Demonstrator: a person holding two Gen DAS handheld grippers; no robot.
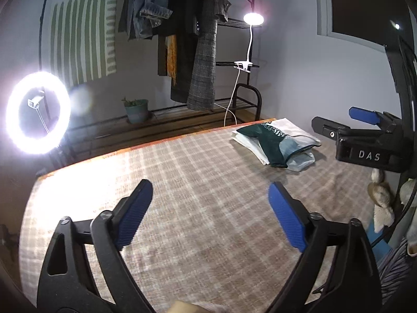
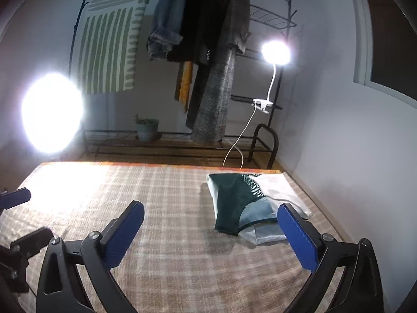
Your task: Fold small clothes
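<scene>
A small stack of folded clothes point(image 1: 276, 143) point(image 2: 250, 203), dark green on top of pale and white pieces, lies at the far right of the plaid-covered table point(image 1: 182, 169) point(image 2: 169, 234). My left gripper point(image 1: 211, 203) stands wide open over bare cloth, nothing between its blue pads. My right gripper point(image 2: 211, 224) is also wide open and holds nothing; its right pad sits just in front of the stack's near corner. In the left wrist view the right gripper point(image 1: 346, 125) shows at the right edge, beside the stack. In the right wrist view, part of the left gripper's blue pad point(image 2: 15, 198) appears at the left edge.
A bright ring light point(image 1: 37, 112) point(image 2: 52, 112) stands off the table's left side. A clothes rack with hanging coats point(image 1: 198, 39) point(image 2: 213, 65), a clip lamp point(image 1: 252, 19) point(image 2: 276, 52) and a potted plant point(image 1: 135, 109) stand behind. More fabric point(image 1: 383, 200) hangs at the right edge.
</scene>
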